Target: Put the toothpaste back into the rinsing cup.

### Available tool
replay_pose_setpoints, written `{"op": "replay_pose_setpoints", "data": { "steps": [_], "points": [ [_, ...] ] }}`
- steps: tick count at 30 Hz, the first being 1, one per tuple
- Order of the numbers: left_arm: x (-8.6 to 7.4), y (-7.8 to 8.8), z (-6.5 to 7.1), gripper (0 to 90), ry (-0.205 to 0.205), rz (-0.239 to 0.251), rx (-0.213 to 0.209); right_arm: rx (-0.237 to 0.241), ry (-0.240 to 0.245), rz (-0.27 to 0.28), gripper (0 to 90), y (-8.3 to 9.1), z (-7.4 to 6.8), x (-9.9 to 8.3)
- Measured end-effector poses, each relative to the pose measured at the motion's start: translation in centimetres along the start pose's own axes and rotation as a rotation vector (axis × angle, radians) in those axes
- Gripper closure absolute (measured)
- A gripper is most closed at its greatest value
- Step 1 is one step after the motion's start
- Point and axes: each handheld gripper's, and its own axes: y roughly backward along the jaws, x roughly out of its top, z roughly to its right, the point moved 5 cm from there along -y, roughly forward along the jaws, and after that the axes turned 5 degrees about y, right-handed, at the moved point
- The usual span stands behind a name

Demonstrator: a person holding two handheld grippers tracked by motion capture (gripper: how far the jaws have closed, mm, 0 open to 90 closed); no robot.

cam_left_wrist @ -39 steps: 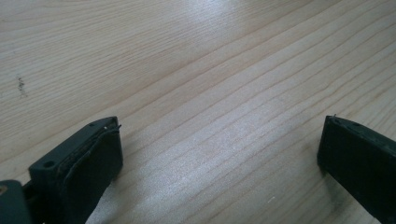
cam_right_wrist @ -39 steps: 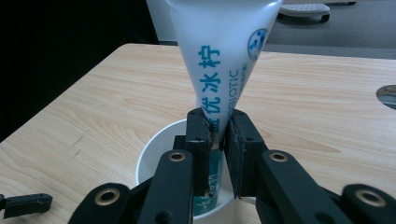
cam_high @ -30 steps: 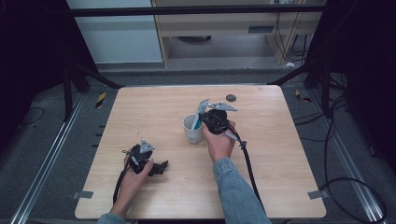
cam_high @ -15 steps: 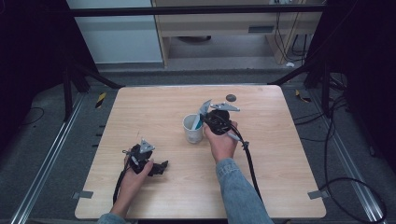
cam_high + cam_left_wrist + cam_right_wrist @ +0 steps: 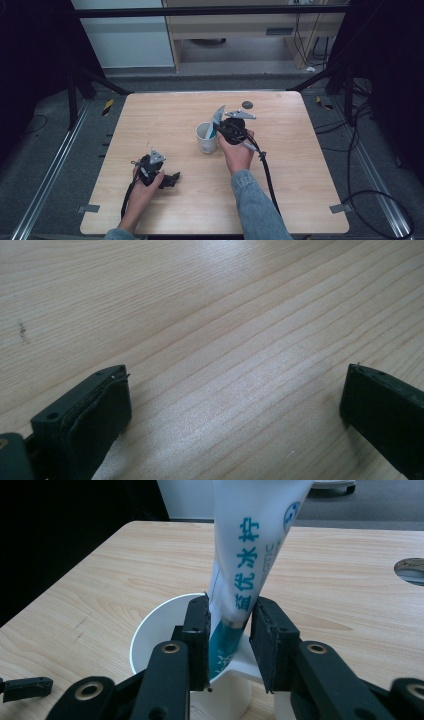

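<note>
A white paper cup [image 5: 206, 142] stands upright near the middle of the wooden table [image 5: 300, 165]. A white tube with blue print [image 5: 216, 119] stands in it, leaning toward the right hand. In the right gripper view the tube [image 5: 245, 545] runs down between the jaws into the cup [image 5: 150, 630]. My right gripper [image 5: 229, 625] has just been opening; its pads flank the tube's lower end closely, with a thin gap on the right side. My left gripper [image 5: 170, 179] rests low at the table's front left, and its jaws [image 5: 235, 390] stand wide apart over bare wood.
A small dark round thing [image 5: 247, 104] lies on the table behind the cup, also at the right edge of the right gripper view [image 5: 410, 570]. A black cable [image 5: 267, 180] trails from the right gripper toward the front edge. Metal rails run along both sides of the table.
</note>
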Motion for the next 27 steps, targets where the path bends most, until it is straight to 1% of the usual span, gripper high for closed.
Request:
{"op": "replay_pose_setpoints", "data": {
  "steps": [10,20,24,27],
  "points": [
    [-0.01,0.03,-0.04,0.0,-0.005,-0.005,0.001,0.003,0.009,0.001,68.0,-0.02,-0.13,-0.05],
    [0.00,0.00,0.00,0.0,0.000,0.000,0.000,0.004,0.023,-0.002,67.6,0.01,-0.35,-0.14],
    [0.00,0.00,0.01,0.0,0.001,0.001,0.000,0.003,0.042,-0.006,66.5,0.21,-0.57,-0.17],
    [0.00,0.00,0.01,0.0,0.001,0.001,0.000,-0.002,0.076,-0.013,65.0,0.59,-0.79,-0.16]
  ]
}}
